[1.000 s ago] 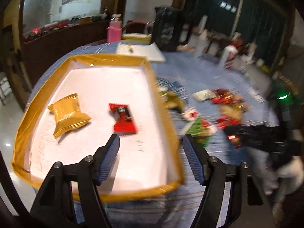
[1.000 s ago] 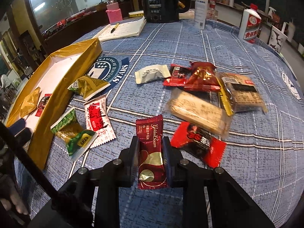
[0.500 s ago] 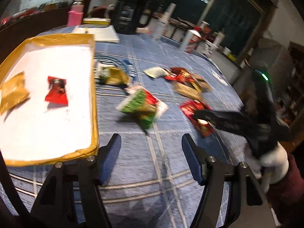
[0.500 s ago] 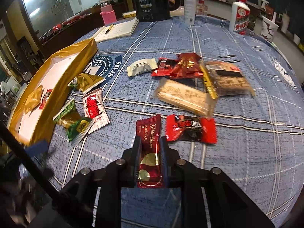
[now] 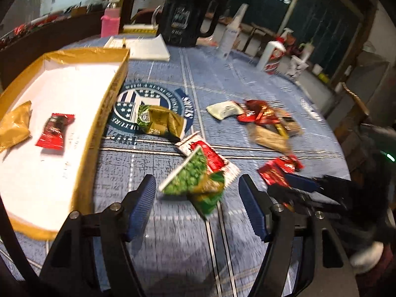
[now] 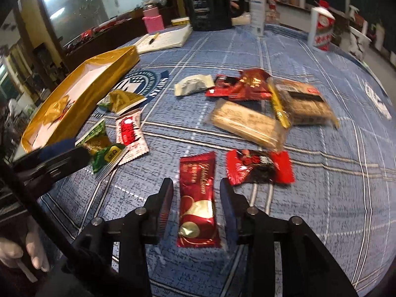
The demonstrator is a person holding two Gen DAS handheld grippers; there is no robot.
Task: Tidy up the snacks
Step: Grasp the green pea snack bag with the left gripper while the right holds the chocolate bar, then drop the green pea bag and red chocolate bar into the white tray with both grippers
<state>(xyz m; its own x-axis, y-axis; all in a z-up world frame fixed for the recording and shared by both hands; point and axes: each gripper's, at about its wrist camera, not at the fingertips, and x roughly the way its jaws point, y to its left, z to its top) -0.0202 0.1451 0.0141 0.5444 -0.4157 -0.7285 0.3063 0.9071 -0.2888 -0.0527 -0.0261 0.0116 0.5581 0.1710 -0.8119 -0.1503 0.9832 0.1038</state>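
Two grippers, two packets lined up. Your right gripper (image 6: 196, 206) has just been opening its jaws, and the dark red wafer bar (image 6: 197, 199) lies flat on the blue tablecloth (image 6: 321, 193) between them, pads clear of it on both sides, so it's released, not grasped. The bar's long axis runs straight away from you, in line with the fingers. Over on your left, the left gripper (image 5: 198, 208) hangs spread and empty just short of the green pea packet (image 5: 195, 182), which lies partly over a red-and-white sachet (image 5: 212, 158). The green packet's long side slants up to the right. The gold tray (image 5: 106, 113) sits to the left, nearer your left hand. I'd judge the green packet the likely next pick.
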